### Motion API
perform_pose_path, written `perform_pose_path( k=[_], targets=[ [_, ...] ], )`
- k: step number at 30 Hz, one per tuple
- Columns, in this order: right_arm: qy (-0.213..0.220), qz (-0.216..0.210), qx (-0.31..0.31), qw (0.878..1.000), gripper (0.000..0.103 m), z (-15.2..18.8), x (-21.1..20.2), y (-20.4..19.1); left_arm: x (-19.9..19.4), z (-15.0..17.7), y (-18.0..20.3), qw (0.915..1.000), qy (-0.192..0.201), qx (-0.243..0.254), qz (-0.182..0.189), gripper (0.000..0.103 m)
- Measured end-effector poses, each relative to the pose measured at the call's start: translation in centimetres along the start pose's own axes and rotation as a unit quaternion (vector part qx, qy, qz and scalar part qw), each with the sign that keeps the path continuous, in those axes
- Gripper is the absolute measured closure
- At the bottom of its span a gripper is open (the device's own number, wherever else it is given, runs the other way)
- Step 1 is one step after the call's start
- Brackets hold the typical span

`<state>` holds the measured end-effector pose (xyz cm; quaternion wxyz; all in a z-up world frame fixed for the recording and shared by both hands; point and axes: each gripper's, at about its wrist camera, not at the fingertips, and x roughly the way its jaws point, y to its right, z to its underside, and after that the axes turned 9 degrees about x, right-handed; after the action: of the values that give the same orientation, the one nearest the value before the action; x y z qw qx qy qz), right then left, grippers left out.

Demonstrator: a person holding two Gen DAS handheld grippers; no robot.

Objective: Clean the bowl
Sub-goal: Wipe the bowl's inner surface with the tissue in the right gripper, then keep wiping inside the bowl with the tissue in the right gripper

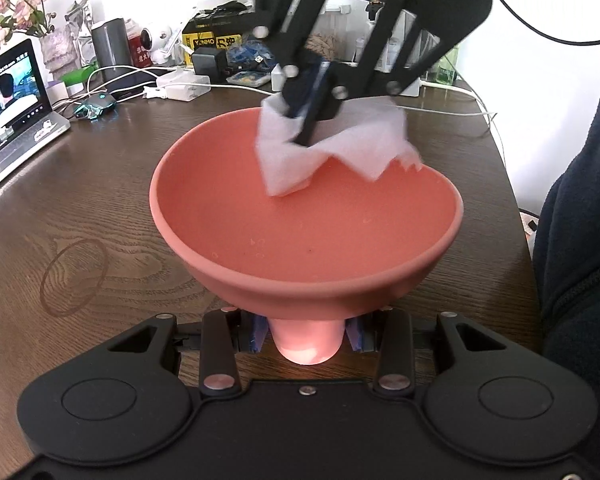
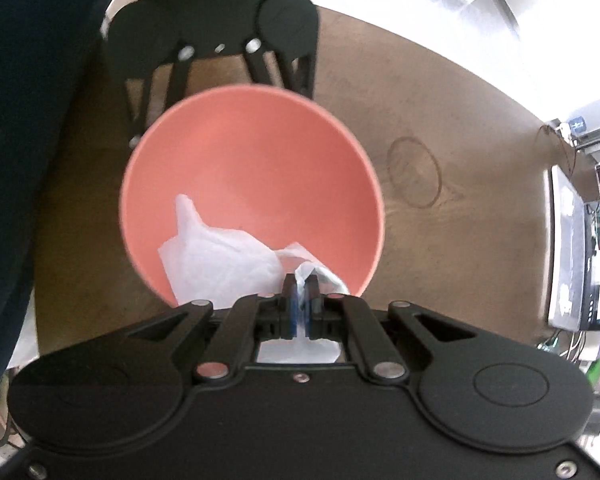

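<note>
Left tongs clamp the bowl's foot; right tongs pinch tissue inside it.

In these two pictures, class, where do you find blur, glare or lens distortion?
Left wrist view: the right claw and its white tissue are motion-blurred, the pink bowl sharp; the table edge bows from the fisheye. Right wrist view: softer overall, the bowl rim smeared, the bright surface at the top glares white.
</note>
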<state>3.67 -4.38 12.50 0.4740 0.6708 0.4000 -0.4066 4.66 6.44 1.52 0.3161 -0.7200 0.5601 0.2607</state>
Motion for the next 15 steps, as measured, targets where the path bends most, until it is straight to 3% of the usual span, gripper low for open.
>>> perform_pose_path(
  k=[9, 15],
  targets=[
    [0.011, -0.033, 0.009, 0.999, 0.1, 1.2, -0.7, -2.6, 0.3, -0.1, -0.3, 1.0, -0.002, 0.002, 0.0, 0.064],
    [0.038, -0.055, 0.019, 0.998, 0.1, -0.1, -1.1, -3.2, 0.3, -0.3, -0.3, 1.0, -0.006, 0.004, -0.001, 0.064]
  ],
)
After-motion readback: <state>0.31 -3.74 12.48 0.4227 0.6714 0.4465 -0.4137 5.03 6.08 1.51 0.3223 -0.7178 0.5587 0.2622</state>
